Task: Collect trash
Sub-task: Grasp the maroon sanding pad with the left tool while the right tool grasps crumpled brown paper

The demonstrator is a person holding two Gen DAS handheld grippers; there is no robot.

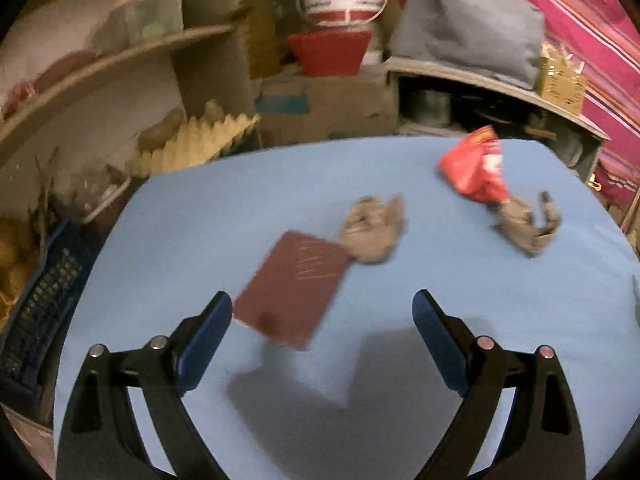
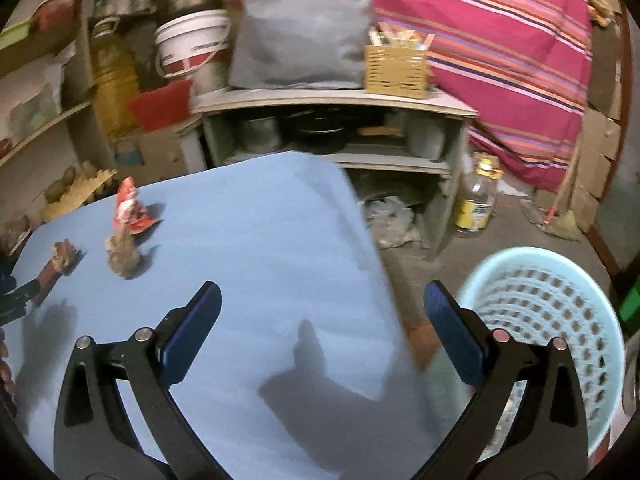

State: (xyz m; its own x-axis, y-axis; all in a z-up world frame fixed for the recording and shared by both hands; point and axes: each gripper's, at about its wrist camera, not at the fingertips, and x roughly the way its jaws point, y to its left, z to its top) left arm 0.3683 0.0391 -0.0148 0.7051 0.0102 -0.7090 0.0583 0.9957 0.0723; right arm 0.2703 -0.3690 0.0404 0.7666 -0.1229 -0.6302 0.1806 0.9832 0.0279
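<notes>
Both hand-held grippers, left [image 1: 322,312] and right [image 2: 322,302], gape empty, crumpled trash [image 1: 374,228] lying beyond.

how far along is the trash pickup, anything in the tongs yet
Done: nothing that shows; the little visible inside the light blue basket beside the table looks bare. In hand: nothing, the left tongs and right tongs are both open and empty. Left: the red wrapper, two crumpled brown wads and a maroon card lie on the blue table.
</notes>
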